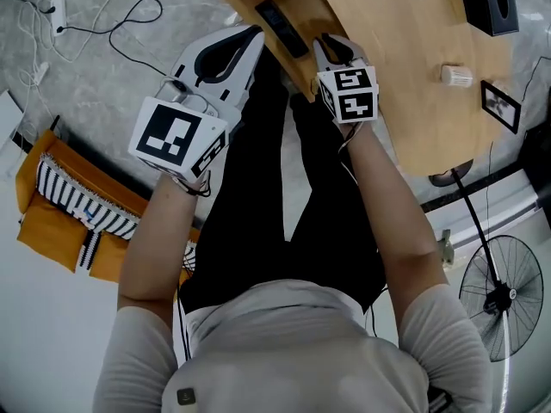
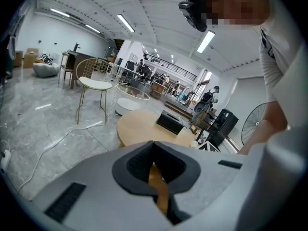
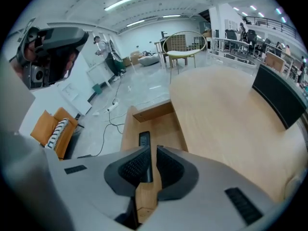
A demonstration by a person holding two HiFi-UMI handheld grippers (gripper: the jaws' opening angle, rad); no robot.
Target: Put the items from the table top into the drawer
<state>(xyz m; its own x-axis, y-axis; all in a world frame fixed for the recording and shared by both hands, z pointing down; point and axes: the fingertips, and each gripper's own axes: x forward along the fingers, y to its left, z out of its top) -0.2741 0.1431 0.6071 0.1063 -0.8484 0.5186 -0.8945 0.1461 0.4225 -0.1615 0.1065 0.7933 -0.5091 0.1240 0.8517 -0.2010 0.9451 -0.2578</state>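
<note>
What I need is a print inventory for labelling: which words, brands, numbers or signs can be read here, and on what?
No text is readable in any view.
On the left hand-held gripper and right hand-held gripper: only black-and-white square markers, no letters.
black remote in the drawer: markings too small to read.
framed picture: too small to read.
</note>
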